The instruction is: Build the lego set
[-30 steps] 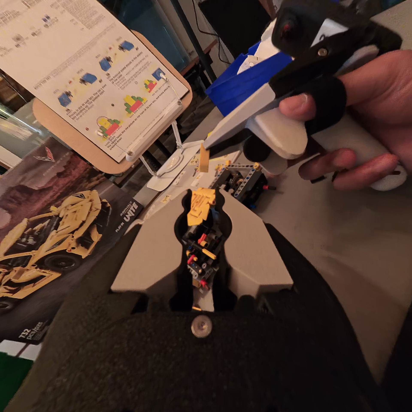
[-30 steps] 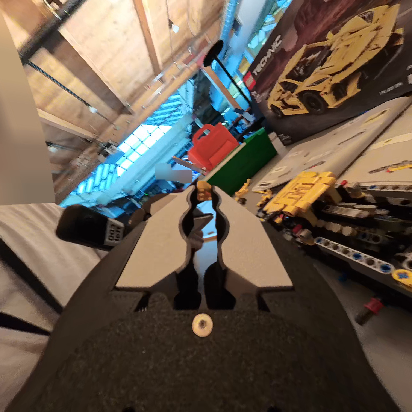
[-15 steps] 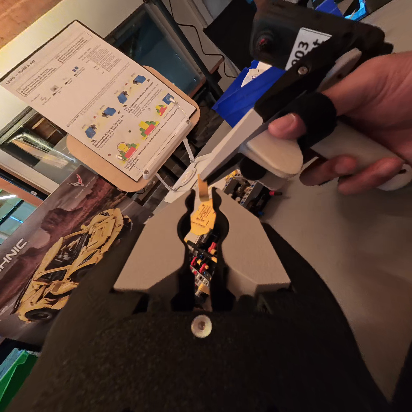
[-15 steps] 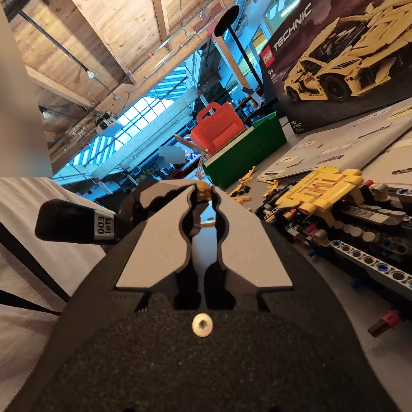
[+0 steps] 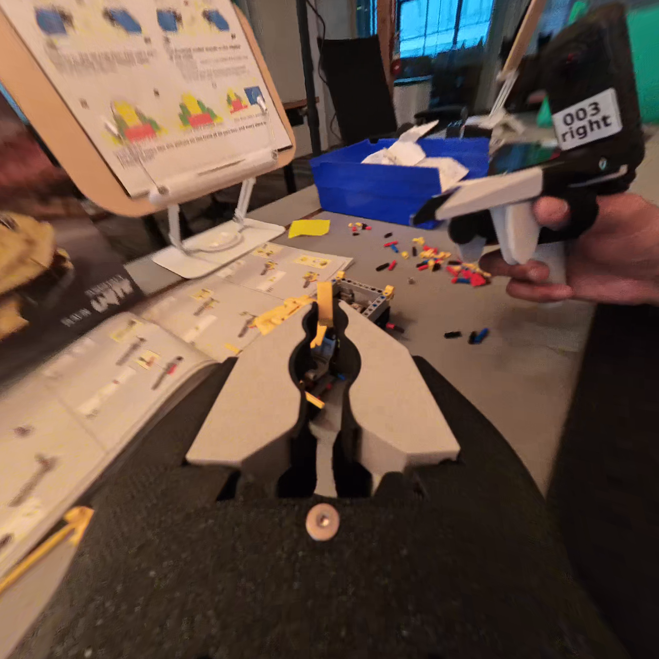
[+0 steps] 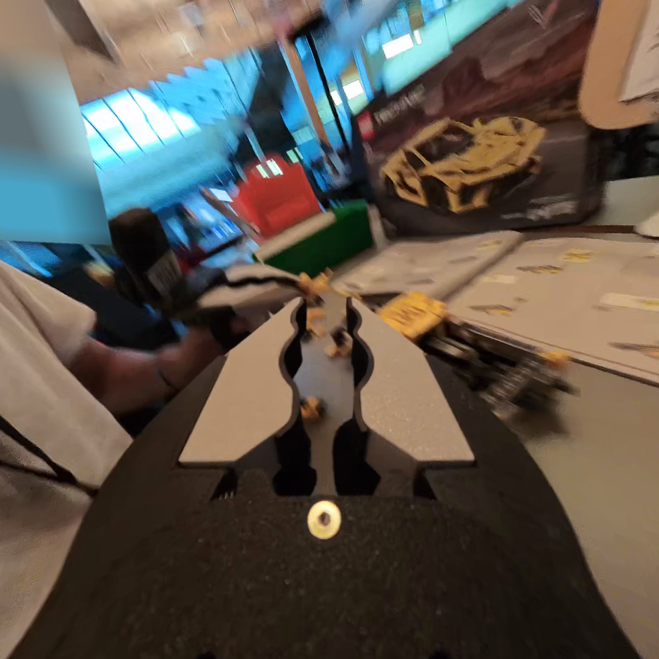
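Yellow flat lego panel (image 5: pixel 324 301) pinched upright in left gripper (image 5: pixel 325 313); right gripper (image 6: pixel 325 310) parted, empty, well right.

— Where does the left wrist camera sit?

— Low over the open booklet (image 5: pixel 199 331), close, facing the blue bin (image 5: pixel 385 185) beyond it.

— And the right one?

— On the far side of that booklet (image 6: pixel 535 285), looking back across it at the car box (image 6: pixel 481 167); quite blurred.

— What do they share?

— The booklet, the half-built car (image 5: pixel 363 299) beside it, and each other's gripper.
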{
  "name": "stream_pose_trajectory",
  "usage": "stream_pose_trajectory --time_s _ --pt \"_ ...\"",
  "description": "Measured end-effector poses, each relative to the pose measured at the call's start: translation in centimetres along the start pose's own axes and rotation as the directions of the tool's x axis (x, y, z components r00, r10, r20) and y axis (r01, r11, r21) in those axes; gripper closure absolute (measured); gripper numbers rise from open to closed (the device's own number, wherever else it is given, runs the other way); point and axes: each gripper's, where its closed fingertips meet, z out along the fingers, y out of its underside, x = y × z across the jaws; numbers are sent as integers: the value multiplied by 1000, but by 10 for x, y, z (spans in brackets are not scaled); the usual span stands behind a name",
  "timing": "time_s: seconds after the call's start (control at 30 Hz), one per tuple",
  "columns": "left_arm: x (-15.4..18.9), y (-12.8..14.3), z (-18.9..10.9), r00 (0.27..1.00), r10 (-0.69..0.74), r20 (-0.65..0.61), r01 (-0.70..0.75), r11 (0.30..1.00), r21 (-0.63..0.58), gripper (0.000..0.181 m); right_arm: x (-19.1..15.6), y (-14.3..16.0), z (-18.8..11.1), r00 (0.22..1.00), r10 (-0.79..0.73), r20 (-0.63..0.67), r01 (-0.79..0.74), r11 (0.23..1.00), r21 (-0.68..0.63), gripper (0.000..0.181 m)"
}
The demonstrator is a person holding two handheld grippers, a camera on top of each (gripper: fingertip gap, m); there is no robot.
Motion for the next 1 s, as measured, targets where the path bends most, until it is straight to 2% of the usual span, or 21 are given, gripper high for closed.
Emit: stream_pose_trajectory --time_s 0.07,0.13,0.17,0.23,0.27,0.37,0.47,0.83,1.0 --pt "-8 2 -2 988 -150 -44 150 989 9 174 15 9 -32 978 -174 -113 149 969 -199 164" --pt "-8 0 -2 959 -261 -108 264 964 19 174 30 35 -67 926 -343 -158 245 864 -439 163" --pt "-7 0 -1 946 -296 -130 301 954 15 174 35 54 -82 917 -369 -152 235 807 -543 163" --pt "-4 3 1 934 -322 -153 325 946 -5 174 29 82 -96 942 -317 -112 179 755 -630 163" --pt "-2 4 2 934 -322 -157 324 946 -14 174 25 92 -99 948 -304 -89 177 740 -649 163" --pt "2 5 2 937 -307 -164 308 951 -20 174 32 109 -103 915 -394 -84 231 685 -691 164" --pt "1 6 3 948 -281 -151 282 959 -18 174 38 122 -103 919 -386 -77 215 657 -723 163" --pt "0 10 4 951 -273 -144 270 962 -34 174 47 130 -97 896 -443 -39 272 614 -741 167" --pt "8 17 7 952 -256 -167 246 966 -79 174 48 130 -96 880 -474 -33 294 598 -746 177"
